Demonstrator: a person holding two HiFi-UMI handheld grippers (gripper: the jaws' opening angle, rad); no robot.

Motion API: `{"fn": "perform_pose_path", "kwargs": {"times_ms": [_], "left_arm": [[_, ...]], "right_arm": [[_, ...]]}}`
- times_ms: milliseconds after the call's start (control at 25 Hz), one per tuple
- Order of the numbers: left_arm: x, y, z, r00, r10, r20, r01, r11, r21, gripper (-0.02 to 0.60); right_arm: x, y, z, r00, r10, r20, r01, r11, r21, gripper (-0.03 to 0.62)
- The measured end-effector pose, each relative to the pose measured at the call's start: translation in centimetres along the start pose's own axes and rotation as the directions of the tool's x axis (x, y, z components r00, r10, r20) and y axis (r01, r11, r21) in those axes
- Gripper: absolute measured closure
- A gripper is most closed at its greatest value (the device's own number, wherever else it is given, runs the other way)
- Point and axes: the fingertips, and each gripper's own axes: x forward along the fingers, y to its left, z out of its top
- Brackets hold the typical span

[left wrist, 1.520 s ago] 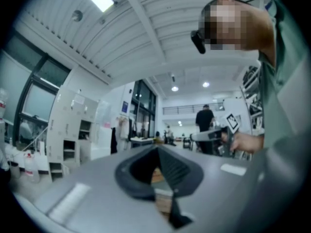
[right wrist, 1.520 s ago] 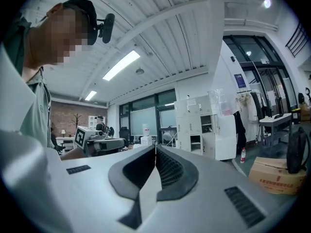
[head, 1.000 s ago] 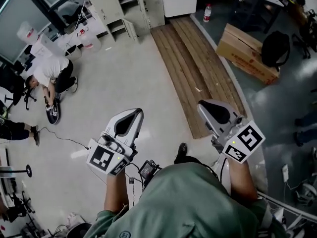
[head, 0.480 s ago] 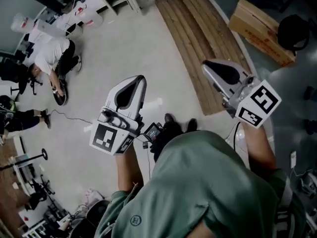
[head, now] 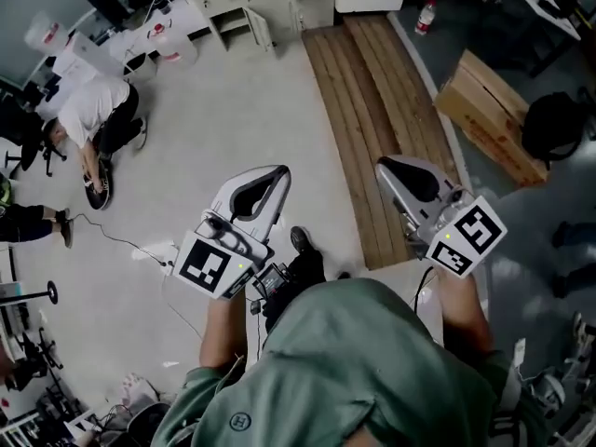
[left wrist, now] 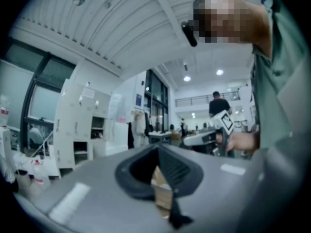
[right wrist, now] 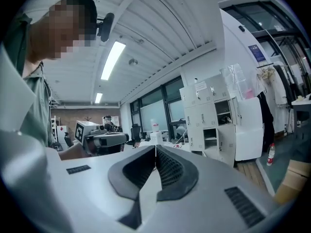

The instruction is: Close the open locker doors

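Right gripper view: claw (right wrist: 156,149) closed, empty.

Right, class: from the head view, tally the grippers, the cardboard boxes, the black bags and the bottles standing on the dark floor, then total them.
Grippers: 2 (left gripper, right gripper)
Cardboard box: 1
Black bag: 1
Bottle: 1
Total: 5

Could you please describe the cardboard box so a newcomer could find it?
Find the strip of wooden planks on the pale floor. Right of it, on the darker floor, lies the cardboard box. It is long and brown, unlike the round black bag beside it.
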Motion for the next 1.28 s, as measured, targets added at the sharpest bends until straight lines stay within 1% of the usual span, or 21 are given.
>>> {"fn": "perform_pose_path", "kwargs": {"times_ms": [200,320,400,520,640,760,880,960,1080,1200,1280], "left_arm": [[1.9,6.7,0.1,1.000,-0.023,-0.018,0.023,1.000,0.003,0.581],[2.9,9.5,-0.7,0.998,-0.062,0.011,0.062,0.998,0.018,0.581],[3.5,11.3,-1.2,0.997,-0.076,0.017,0.076,0.997,0.032,0.581],[4.5,15.0,-1.1,0.996,-0.087,0.013,0.086,0.995,0.054,0.581],[5.8,18.9,-0.6,0.996,-0.094,-0.003,0.094,0.994,0.064,0.581],[7.8,22.2,0.1,0.997,-0.078,0.001,0.077,0.996,0.042,0.581],[10.4,25.2,-0.7,0.998,-0.061,-0.005,0.061,0.998,0.028,0.581],[12.3,27.4,-1.1,0.999,-0.045,-0.002,0.045,0.998,0.032,0.581],[15.1,30.9,-1.2,1.000,-0.014,-0.016,0.015,0.998,0.063,0.581],[17.4,35.0,0.5,0.999,0.035,-0.013,-0.033,0.993,0.111,0.581],[18.8,37.3,2.1,0.997,0.075,0.008,-0.075,0.988,0.135,0.581]], "right_arm": [[6.1,-3.0,1.3,0.999,-0.033,0.031,0.033,0.999,-0.012,0.588],[8.7,-4.9,1.3,0.997,-0.068,0.048,0.069,0.997,-0.021,0.588],[10.3,-5.8,1.1,0.995,-0.081,0.059,0.083,0.996,-0.020,0.588],[13.8,-7.1,1.6,0.996,-0.078,0.045,0.079,0.997,-0.024,0.588],[17.2,-9.0,3.2,0.997,-0.075,0.025,0.076,0.996,-0.042,0.588],[20.3,-11.5,4.3,0.998,-0.062,0.012,0.063,0.997,-0.048,0.588],[23.3,-14.9,3.8,0.999,-0.042,-0.002,0.042,0.999,-0.025,0.588],[25.5,-17.3,3.2,1.000,-0.017,-0.012,0.017,1.000,-0.009,0.588],[28.5,-21.0,2.9,1.000,0.019,-0.022,-0.018,1.000,0.003,0.588],[31.2,-24.5,4.5,0.999,0.053,-0.015,-0.053,0.999,-0.010,0.588],[32.9,-26.5,5.9,0.997,0.081,-0.010,-0.081,0.996,-0.030,0.588]]}}
